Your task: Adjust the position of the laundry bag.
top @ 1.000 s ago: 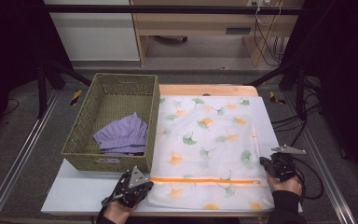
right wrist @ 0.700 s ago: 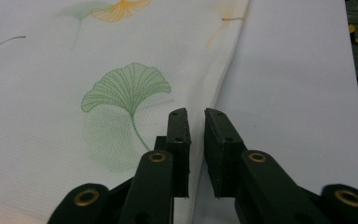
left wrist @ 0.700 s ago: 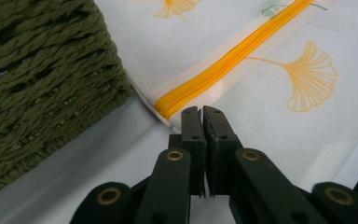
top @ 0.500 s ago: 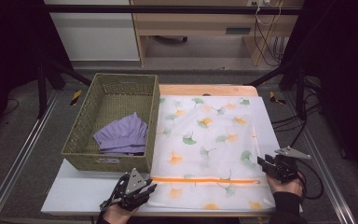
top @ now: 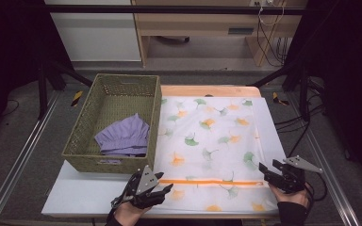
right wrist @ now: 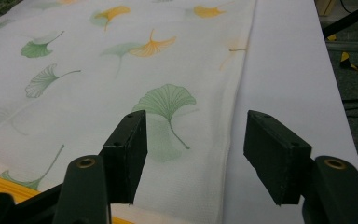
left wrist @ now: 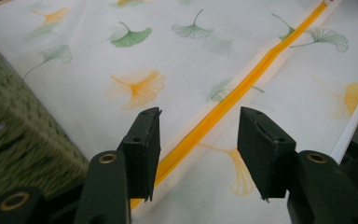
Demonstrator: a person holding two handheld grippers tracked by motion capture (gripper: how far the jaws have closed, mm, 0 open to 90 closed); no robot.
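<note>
A white cloth (top: pixel 207 141) printed with ginkgo leaves lies flat on the white table (top: pixel 75 195), with an orange stripe (top: pixel 217 181) across its near part. My left gripper (top: pixel 166 184) hovers at the stripe's left end. In the left gripper view the left gripper (left wrist: pixel 198 121) is open above the stripe (left wrist: pixel 242 88) and cloth (left wrist: pixel 168 56). My right gripper (top: pixel 266 169) is at the cloth's right edge. In the right gripper view the right gripper (right wrist: pixel 196 126) is open over that edge of the cloth (right wrist: pixel 98 84). Both pairs of jaws have just been opening, with nothing pinched between them.
A green woven basket (top: pixel 82 132) stands left of the cloth and holds a folded purple cloth (top: pixel 125 136); its wall (left wrist: pixel 18 121) is close to my left gripper. Bare table (right wrist: pixel 289 70) runs along the cloth's right side. Black frame bars and cables surround the table.
Both grippers were shut at the cloth's near corners and now stand open. Both hands have lifted a little off the cloth. The cloth lies flat as before.
</note>
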